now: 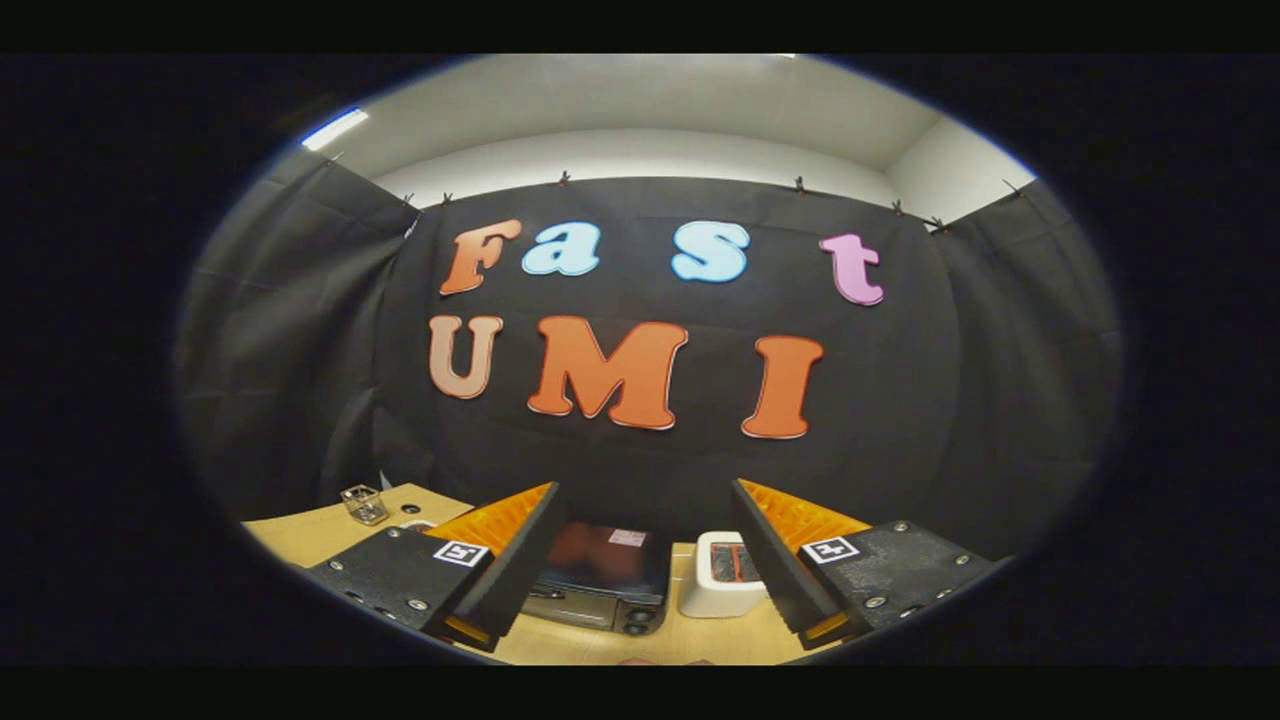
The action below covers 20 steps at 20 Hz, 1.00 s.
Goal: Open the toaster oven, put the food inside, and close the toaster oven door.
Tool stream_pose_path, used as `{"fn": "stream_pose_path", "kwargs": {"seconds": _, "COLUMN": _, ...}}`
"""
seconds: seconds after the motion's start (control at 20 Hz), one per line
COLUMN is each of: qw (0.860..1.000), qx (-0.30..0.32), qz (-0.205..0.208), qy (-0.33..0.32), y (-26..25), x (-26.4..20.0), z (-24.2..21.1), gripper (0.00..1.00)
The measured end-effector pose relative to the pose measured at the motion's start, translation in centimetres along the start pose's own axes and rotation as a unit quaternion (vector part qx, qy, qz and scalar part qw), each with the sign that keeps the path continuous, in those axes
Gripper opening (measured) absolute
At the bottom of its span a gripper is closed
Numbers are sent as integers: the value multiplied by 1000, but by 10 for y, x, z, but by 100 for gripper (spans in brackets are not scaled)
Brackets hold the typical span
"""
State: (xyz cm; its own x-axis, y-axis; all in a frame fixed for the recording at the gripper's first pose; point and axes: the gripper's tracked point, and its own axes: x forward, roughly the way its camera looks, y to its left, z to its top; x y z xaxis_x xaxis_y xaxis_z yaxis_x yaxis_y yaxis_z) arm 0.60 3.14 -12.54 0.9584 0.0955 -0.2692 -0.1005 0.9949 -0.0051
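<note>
Dark, glossy oven (600, 580) sits on the wooden table (310, 535) beyond your fingers, in the gap between them, door shut. White toaster (722, 575) is just beside it, small clear box (364, 504) off to the left. Your gripper (642, 560) hangs high, angled down, jaws spread wide, holding nothing.

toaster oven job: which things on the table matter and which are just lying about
For the job:
- toaster oven, seen between the fingers, beyond them
- gripper, fingers apart, holding nothing

Lying about:
- white toaster beside the oven
- small clear container, further off
- wooden table
</note>
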Motion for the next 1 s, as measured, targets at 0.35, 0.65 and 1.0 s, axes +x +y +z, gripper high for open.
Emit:
{"fn": "stream_pose_path", "kwargs": {"seconds": 0.35, "qw": 992, "qx": 57, "qz": 44, "qy": 105, "y": 61, "x": 34, "z": -80, "gripper": 98}}
{"fn": "stream_pose_path", "kwargs": {"seconds": 0.65, "qw": 981, "qx": 78, "qz": 40, "qy": 172, "y": 105, "x": 64, "z": -147, "gripper": 98}}
{"fn": "stream_pose_path", "kwargs": {"seconds": 1.0, "qw": 975, "qx": 63, "qz": 8, "qy": 213, "y": 123, "x": 82, "z": -193, "gripper": 98}}
